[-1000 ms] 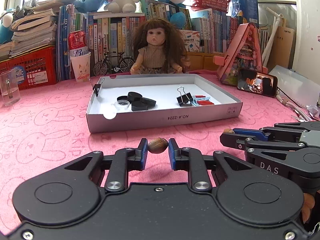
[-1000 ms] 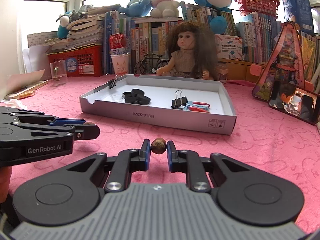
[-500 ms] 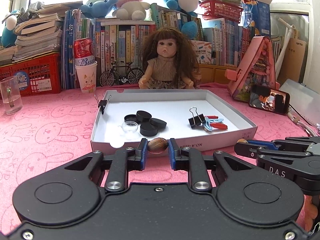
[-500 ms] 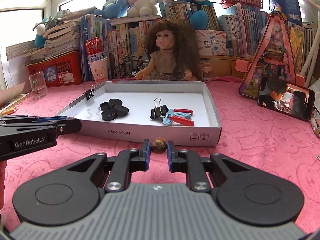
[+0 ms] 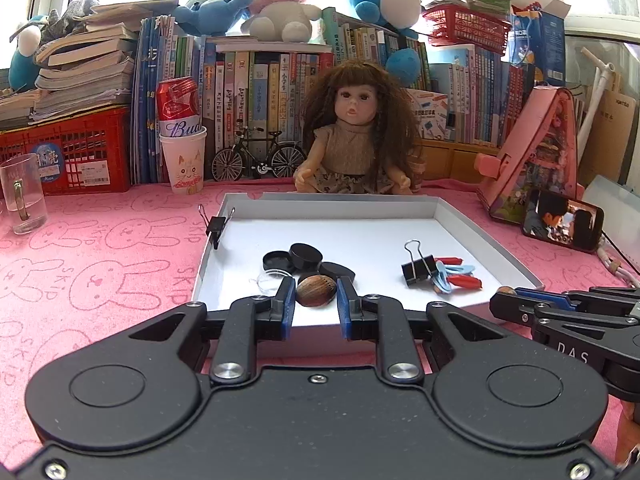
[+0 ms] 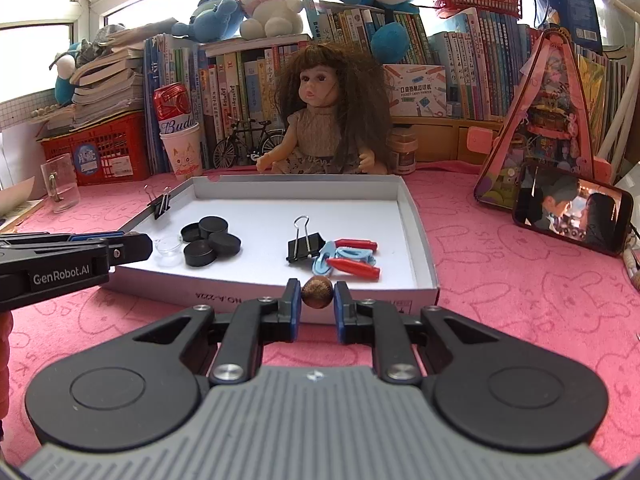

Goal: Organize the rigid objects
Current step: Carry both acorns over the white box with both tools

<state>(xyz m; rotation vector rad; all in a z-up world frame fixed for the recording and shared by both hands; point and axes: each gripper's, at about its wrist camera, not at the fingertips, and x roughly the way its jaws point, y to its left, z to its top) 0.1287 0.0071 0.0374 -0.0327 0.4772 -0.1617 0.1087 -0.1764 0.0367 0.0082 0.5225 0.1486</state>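
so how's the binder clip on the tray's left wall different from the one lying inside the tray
The clip on the left wall is clamped onto the tray edge, its wire handles spread upward; the loose clip just lies on the tray floor beside the blue and red clips. The loose one looks larger, though it is nearer the camera. Both are black with silver wire handles.

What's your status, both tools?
Left tool shut on brown nut. Right tool shut on second nut. Both at white tray front edge. Nothing blocking.
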